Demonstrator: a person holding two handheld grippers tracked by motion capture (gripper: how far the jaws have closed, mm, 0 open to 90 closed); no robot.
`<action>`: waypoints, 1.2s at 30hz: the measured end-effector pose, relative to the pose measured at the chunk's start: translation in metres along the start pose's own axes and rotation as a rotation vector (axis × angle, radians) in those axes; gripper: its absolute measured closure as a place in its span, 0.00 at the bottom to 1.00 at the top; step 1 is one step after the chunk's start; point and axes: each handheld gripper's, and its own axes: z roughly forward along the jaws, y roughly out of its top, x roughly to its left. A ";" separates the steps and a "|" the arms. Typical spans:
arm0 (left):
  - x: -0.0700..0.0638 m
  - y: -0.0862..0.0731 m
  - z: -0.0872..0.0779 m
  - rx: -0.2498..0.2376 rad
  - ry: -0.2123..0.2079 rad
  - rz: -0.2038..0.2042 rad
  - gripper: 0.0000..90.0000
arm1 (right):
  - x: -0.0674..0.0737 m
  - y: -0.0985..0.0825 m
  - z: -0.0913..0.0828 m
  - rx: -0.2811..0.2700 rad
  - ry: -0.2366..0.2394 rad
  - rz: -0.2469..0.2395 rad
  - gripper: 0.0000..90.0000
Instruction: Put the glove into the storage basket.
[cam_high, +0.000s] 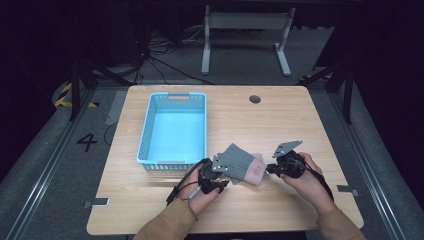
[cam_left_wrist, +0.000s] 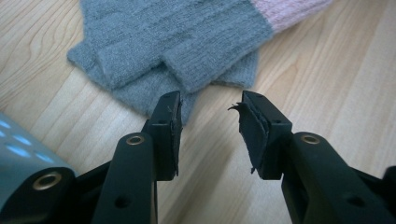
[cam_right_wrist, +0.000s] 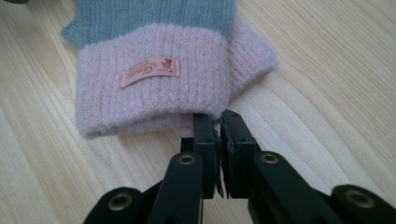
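risk: thin pinch | right gripper (cam_right_wrist: 218, 122) pinching pink cuff (cam_right_wrist: 154, 93) edge of gloves (cam_high: 241, 165); may slip | left gripper (cam_left_wrist: 210, 105) spread, holds nothing

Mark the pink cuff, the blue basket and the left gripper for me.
pink cuff (cam_right_wrist: 149, 100), right gripper view, on the knit below its label.
blue basket (cam_high: 146, 131), high view, on its left wall.
left gripper (cam_left_wrist: 209, 109), left gripper view, between its open fingertips.

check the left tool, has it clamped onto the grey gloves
No, in the left gripper view the left tool has its jaws apart over bare wood, with the grey gloves lying just beyond its tips.
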 end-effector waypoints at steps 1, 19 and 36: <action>0.000 0.001 0.001 0.009 -0.003 -0.001 0.68 | 0.000 0.000 0.000 -0.001 0.002 0.001 0.96; 0.002 0.014 0.013 0.065 0.033 -0.048 0.81 | 0.000 0.000 0.001 -0.004 0.001 0.007 0.96; 0.000 0.016 0.014 0.068 0.048 -0.024 0.91 | 0.006 0.005 0.002 -0.024 0.003 -0.009 0.87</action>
